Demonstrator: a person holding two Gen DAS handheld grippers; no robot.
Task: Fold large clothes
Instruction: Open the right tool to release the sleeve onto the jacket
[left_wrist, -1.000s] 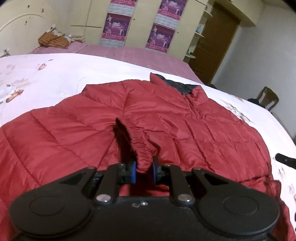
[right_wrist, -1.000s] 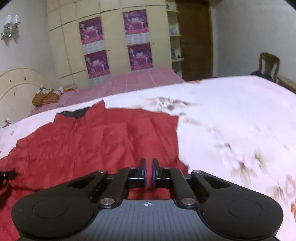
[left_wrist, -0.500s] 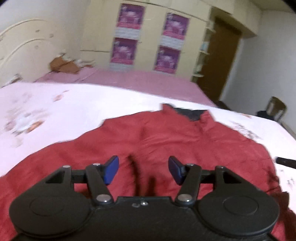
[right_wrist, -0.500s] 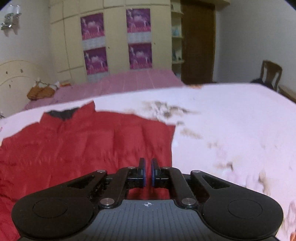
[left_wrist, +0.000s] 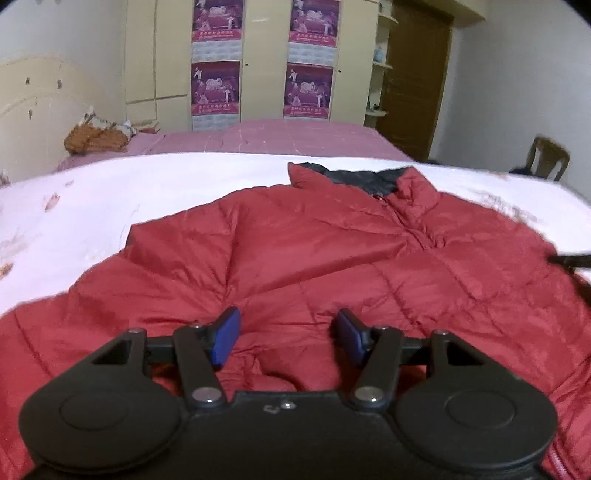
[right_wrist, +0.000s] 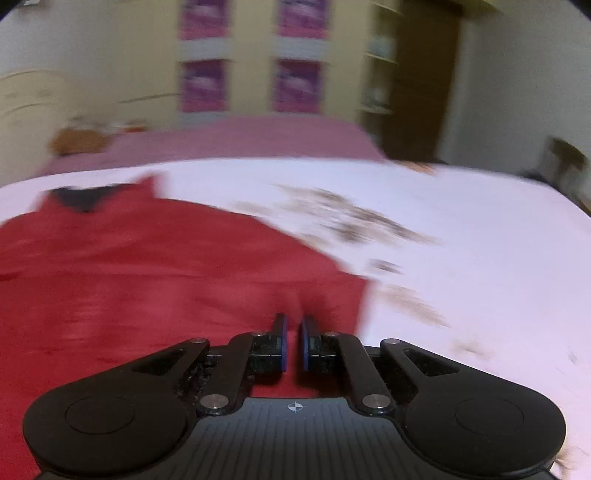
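Note:
A red quilted jacket (left_wrist: 332, 258) with a dark collar lining lies spread on a white floral bedsheet (left_wrist: 110, 192). My left gripper (left_wrist: 288, 336) is open and empty, hovering just above the jacket's lower part with a sleeve lying folded across the body. In the blurred right wrist view the jacket (right_wrist: 147, 277) fills the left half. My right gripper (right_wrist: 293, 343) is shut with red fabric between its pads near the jacket's right edge. The tip of the other gripper (left_wrist: 572, 260) shows at the far right of the left wrist view.
A second bed with a pink cover (left_wrist: 277, 136) stands behind, with a brown basket (left_wrist: 94, 140) on it. Yellow wardrobes with posters (left_wrist: 216, 88) line the back wall. A brown door (left_wrist: 417, 74) and a wooden chair (left_wrist: 548, 158) are at the right.
My left gripper has opened and let go of the sleeve cuff, which now lies on the jacket body. My right gripper stays shut and is moving, with its view blurred.

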